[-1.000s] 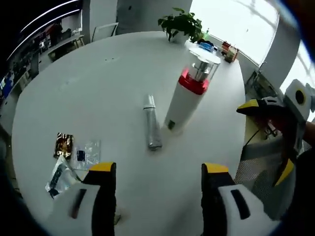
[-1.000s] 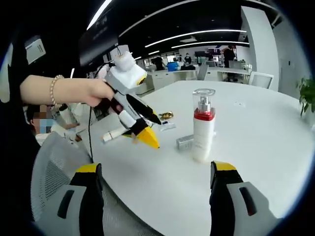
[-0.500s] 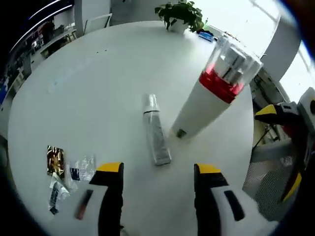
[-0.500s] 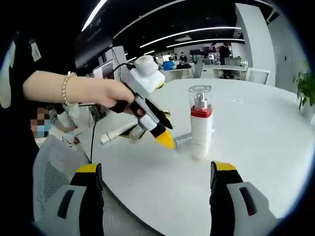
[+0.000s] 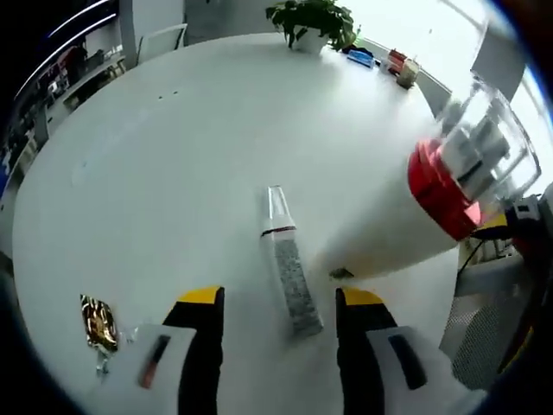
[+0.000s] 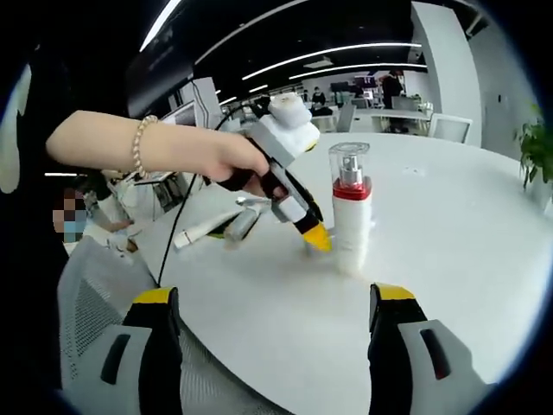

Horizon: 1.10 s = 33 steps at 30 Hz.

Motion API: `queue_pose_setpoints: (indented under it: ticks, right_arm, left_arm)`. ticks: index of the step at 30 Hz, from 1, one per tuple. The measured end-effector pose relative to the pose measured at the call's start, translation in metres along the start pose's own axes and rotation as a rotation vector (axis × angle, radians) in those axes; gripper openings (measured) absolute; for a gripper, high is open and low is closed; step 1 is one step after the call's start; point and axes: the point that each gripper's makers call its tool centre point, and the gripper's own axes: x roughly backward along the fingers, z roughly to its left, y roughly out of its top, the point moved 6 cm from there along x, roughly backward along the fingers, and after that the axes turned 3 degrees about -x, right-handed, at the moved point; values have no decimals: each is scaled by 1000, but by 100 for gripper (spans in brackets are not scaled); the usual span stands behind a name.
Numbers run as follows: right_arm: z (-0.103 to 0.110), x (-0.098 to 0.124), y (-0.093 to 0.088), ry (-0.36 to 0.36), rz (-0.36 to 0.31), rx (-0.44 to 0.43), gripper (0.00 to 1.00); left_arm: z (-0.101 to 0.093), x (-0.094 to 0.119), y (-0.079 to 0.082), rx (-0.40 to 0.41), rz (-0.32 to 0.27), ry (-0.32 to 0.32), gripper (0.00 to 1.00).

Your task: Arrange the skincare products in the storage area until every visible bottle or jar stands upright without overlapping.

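A silver tube [image 5: 289,270] lies flat on the round white table [image 5: 173,156]. My left gripper [image 5: 281,299] is open, low over the table, and the tube's near end sits between its yellow-tipped jaws. Just right of the tube stands a white pump bottle [image 5: 389,238] with a red collar and clear cap. In the right gripper view the same bottle [image 6: 350,220] stands upright, and a hand holds the left gripper [image 6: 313,233] tipped down at its base, hiding the tube. My right gripper [image 6: 275,298] is open near the table edge, with nothing between its jaws.
A white tube [image 6: 200,233] lies on the table's left side in the right gripper view. A gold sachet [image 5: 98,310] lies left of my left jaw. A potted plant [image 5: 311,19] and small items stand at the far edge. A mesh chair [image 6: 91,303] stands beside the table.
My left gripper has moved forward and down to the silver tube, whose end now lies between the jaws. The right gripper has stayed in place.
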Motion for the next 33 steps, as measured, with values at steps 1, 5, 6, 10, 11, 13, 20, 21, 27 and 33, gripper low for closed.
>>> queue_pose_setpoints:
  ticks: [1,5,6,10,11,13,20,21,27,33]
  right_arm:
    - [0,0,0,0,2,1,90]
    - [0,-1,-1,-4,8,0,90]
    - [0,-1,-1,-5,7,0,90]
    - [-1,-1,-1,-11,6,-8,90]
    - [-1,-1,0,-12,5,-9,90]
    - [-1,0,0,-14,4,-13,90]
    - [-3,0,0,-26,-6,-21,89]
    - [-4,1,0,-28,-7,-22,89]
    - [-6,1,0,-37,-14,-31,89]
    - [-6,1,-1,-35,-10,-31,89]
  left_arm:
    - [0,-1,1,-2,-3,3,46]
    - [10,-9,8,-11,4,16,43]
    - [9,-8,9,-14,8,19,43]
    - [13,-16,12,-18,10,26,42]
    - [14,-18,12,-23,12,28,43]
    - [15,-21,14,-24,10,32,42]
    - [21,-31,27,-64,-1,46,40]
    - [20,-33,28,-75,-2,52,38]
    - [23,-35,28,-124,7,80,26]
    - [28,-36,31,-106,-21,69,23]
